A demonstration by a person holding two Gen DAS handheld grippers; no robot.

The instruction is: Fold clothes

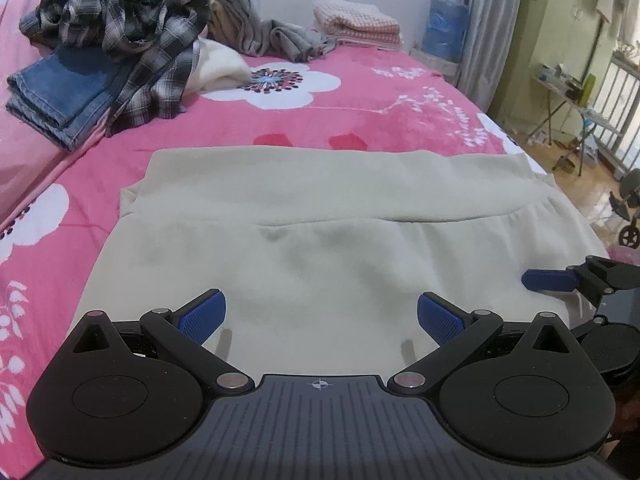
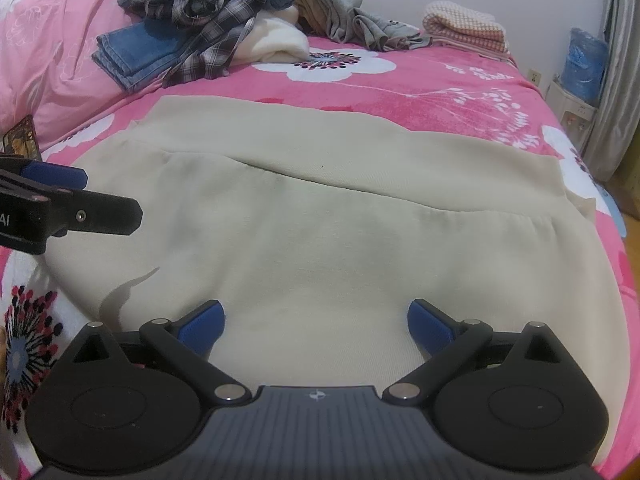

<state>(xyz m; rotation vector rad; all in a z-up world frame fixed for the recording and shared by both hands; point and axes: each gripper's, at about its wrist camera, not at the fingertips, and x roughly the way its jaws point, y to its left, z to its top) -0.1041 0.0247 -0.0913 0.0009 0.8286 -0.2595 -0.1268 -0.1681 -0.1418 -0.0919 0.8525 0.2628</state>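
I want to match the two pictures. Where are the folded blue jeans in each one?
Left wrist view: the folded blue jeans sit at the far left, on the pink bedspread, partly under the plaid shirt.
Right wrist view: the jeans are upper left, nearer the middle, under the same shirt.
Shared landmark: the big white flower printed right of the pile.

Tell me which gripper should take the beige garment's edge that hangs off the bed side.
Right. The right gripper, jaws open, hovers nearer the beige garment where it drapes off the bed's right side; the left gripper sits further from it.
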